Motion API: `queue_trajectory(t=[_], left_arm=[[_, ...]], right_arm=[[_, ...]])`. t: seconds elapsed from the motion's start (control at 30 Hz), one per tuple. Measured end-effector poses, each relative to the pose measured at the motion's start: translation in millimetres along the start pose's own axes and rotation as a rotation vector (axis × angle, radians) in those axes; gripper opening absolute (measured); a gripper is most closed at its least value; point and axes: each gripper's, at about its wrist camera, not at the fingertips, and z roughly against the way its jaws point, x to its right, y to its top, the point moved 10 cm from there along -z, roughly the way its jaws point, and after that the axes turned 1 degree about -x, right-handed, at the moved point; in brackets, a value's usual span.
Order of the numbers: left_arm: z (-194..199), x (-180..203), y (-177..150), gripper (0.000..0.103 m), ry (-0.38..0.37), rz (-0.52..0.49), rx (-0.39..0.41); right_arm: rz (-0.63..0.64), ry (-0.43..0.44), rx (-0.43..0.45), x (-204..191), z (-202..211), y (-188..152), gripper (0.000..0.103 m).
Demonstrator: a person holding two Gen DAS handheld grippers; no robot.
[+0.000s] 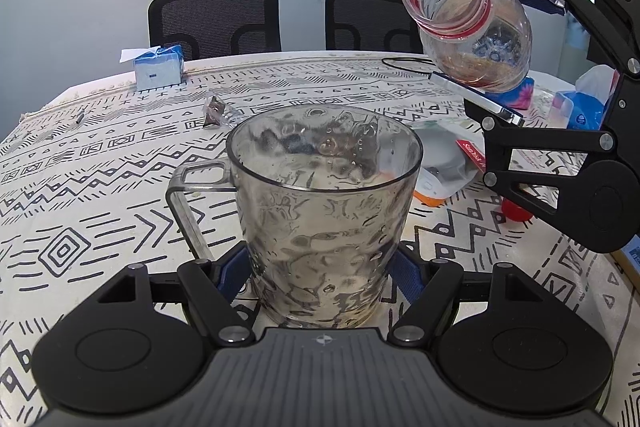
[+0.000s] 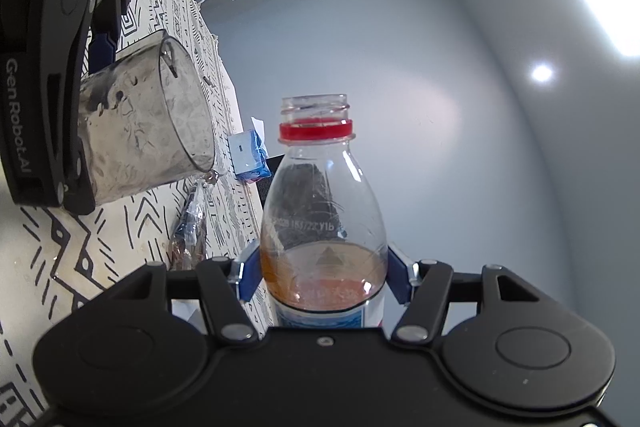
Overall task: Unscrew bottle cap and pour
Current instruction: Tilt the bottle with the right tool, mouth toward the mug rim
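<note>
Clear uncapped bottle (image 1: 472, 27) lies level, mouth toward the mug (image 1: 324, 211).

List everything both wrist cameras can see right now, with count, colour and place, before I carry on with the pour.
mug: one, clear, handled, standing on the table between the left gripper's fingers
bottle: one, clear with a red neck ring, uncapped, tilted in the air to the right above the mug, a little brownish liquid inside
cap: one, red, on the table behind the right gripper
tablecloth: one, white with black patterns
small box: one, blue and white, far left edge of the table
wrapper: one, clear and crumpled, beyond the mug
packets: a few, white, orange and red, right of the mug
chairs: two, black, behind the table
left gripper: black, shut on the mug
right gripper: black, shut on the bottle
</note>
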Motion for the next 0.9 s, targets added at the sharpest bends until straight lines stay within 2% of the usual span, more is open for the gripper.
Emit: queue_trajectory(t=[0.17, 0.63, 0.9], left_arm=[[-1, 0, 0, 0.071, 0.001, -0.001, -0.001], [3, 3, -1, 0.071, 0.002, -0.004, -0.001], [4, 3, -1, 0.071, 0.002, -0.006, -0.002]], right_arm=[[0.004, 0.002, 0.008, 0, -6, 10, 0.065], [0.039, -0.003, 0.022, 30, -22, 61, 0.065], [0.055, -0.005, 0.025, 21, -36, 69, 0.065]])
